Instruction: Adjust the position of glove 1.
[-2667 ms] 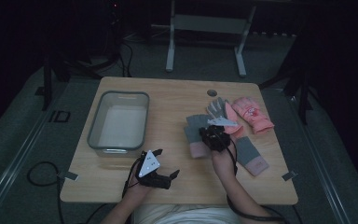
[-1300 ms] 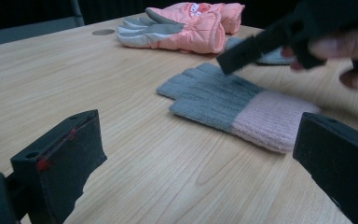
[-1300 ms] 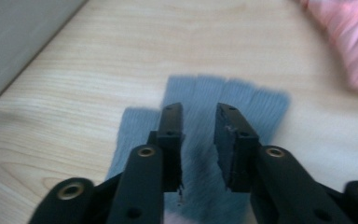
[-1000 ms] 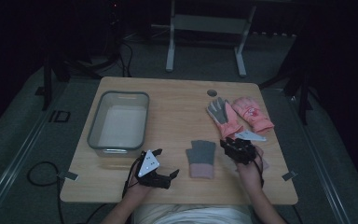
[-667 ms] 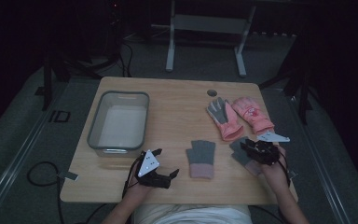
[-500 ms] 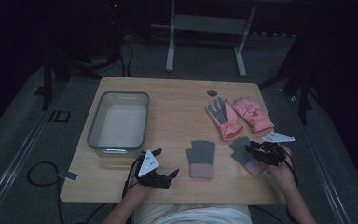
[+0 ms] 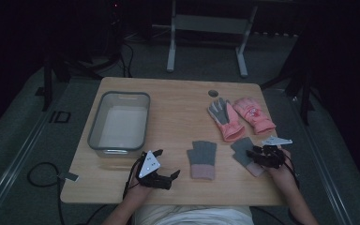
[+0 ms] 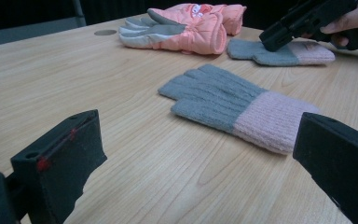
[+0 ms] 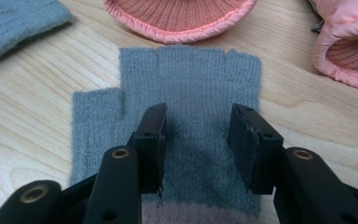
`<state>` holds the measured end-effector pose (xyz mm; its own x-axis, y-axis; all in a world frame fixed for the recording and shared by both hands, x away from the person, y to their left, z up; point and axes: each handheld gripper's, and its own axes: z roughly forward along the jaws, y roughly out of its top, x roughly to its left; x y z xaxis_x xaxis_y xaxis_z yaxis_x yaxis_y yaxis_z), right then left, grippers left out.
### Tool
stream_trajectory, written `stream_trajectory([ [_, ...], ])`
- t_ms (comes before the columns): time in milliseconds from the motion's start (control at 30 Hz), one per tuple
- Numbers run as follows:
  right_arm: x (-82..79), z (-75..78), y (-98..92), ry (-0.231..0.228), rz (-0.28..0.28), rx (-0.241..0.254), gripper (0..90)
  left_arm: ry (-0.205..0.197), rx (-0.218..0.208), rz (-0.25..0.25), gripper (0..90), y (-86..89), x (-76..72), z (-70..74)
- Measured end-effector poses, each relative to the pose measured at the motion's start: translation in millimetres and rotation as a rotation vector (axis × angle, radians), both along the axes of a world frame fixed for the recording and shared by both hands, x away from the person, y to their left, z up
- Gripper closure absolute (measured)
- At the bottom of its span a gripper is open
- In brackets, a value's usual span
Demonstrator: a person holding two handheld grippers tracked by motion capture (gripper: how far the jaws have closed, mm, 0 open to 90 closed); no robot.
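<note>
**Right gripper over a grey knit glove at the table's right front**

From above, the wooden table [image 7: 178, 101] carries two grey fingerless gloves with pale pink cuffs. One grey glove [image 7: 243, 154] lies near the front right, just below a pair of pink padded gloves [image 7: 241, 117]; its twin, the second grey glove [image 7: 202, 159], lies flat near the middle front. The right gripper [image 7: 253, 154] sits over the first glove, the person's right hand [image 7: 281, 168] behind it, forearm coming in from the bottom edge. The left gripper [image 7: 165, 164] rests at the front left, near a clear plastic bin [image 7: 120, 124], its jaws spread with nothing between them.

In the left gripper view, the two black jaws stand wide apart over bare wood, the second grey glove [image 8: 233, 105] lying ahead, fingers pointing away to the left. Farther off, the right gripper [image 8: 284, 32] tips down onto the grey glove [image 8: 270, 52].

In the right gripper view, the jaws have just been opening and stand parted on the grey glove [image 9: 191, 84], which lies flat and unpinched, its cut finger ends toward the pink gloves' cuffs [image 9: 179, 16].
</note>
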<state>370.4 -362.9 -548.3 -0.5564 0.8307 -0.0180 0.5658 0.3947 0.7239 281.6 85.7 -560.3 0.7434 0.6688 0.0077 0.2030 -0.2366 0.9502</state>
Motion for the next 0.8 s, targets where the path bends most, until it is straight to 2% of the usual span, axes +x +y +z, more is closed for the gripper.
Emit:
stream_trajectory([
  [100, -0.6, -1.2, 0.3, -0.009, 0.009, -0.006, 59.7, 0.001, 0.0, 0.0, 1.2, -0.1, 0.1, 0.0],
  [133, -1.2, -1.6, 0.4, -0.007, 0.021, 0.0, 69.3, 0.002, 0.001, -0.001, 1.2, -0.1, 0.2, 0.0],
  [167, -1.2, -1.6, 0.4, -0.007, 0.021, 0.0, 69.3, 0.002, 0.001, -0.001, 1.2, -0.1, 0.2, 0.0],
  [200, -2.3, -1.6, 1.1, -0.006, 0.015, 0.002, 78.7, 0.001, 0.003, 0.0, 1.2, -0.3, 0.1, 0.0],
  [233, -3.0, -1.1, 2.4, -0.01, 0.01, -0.007, 82.8, 0.0, 0.003, 0.0, 1.2, -0.2, 0.0, 0.0],
  [300, -3.9, 0.1, 4.6, -0.007, -0.002, -0.017, 84.3, 0.0, 0.003, 0.0, 1.2, -0.2, 0.0, 0.0],
  [333, -7.9, 4.4, 10.8, -0.015, -0.028, -0.047, 85.1, -0.001, 0.001, 0.001, 1.2, -0.1, 0.0, 0.0],
  [433, -15.0, 11.7, 16.6, -0.024, -0.055, -0.04, 85.3, -0.002, 0.0, 0.001, 1.2, -0.1, -0.2, 0.0],
  [500, -27.9, 29.2, 19.5, -0.038, -0.141, 0.022, 85.4, -0.004, 0.003, 0.001, 1.2, -0.2, -0.4, 0.0],
  [533, -27.9, 29.2, 19.5, -0.038, -0.141, 0.022, 85.4, -0.004, 0.003, 0.001, 1.2, -0.2, -0.4, 0.0],
  [567, -37.1, 41.6, 21.5, -0.059, -0.203, 0.059, 85.3, -0.005, 0.003, 0.002, 1.2, -0.3, -0.5, 0.0],
  [600, -41.4, 47.3, 22.5, -0.072, -0.237, 0.071, 85.4, -0.005, 0.003, 0.002, 1.2, -0.3, -0.5, 0.0],
  [633, -41.4, 47.3, 22.5, -0.072, -0.237, 0.071, 85.4, -0.006, 0.003, 0.002, 1.2, -0.4, -0.6, 0.0],
  [667, -47.9, 56.3, 23.6, -0.074, -0.305, 0.126, 85.3, -0.006, 0.003, 0.002, 1.2, -0.5, -0.6, 0.0],
  [700, -47.9, 56.3, 23.6, -0.074, -0.305, 0.126, 85.3, -0.007, 0.004, 0.002, 1.2, -0.5, -0.7, 0.0],
  [800, -55.7, 63.9, 30.3, -0.088, -0.369, 0.154, 85.4, -0.009, 0.005, 0.004, 1.2, -0.5, -0.8, 0.0],
])
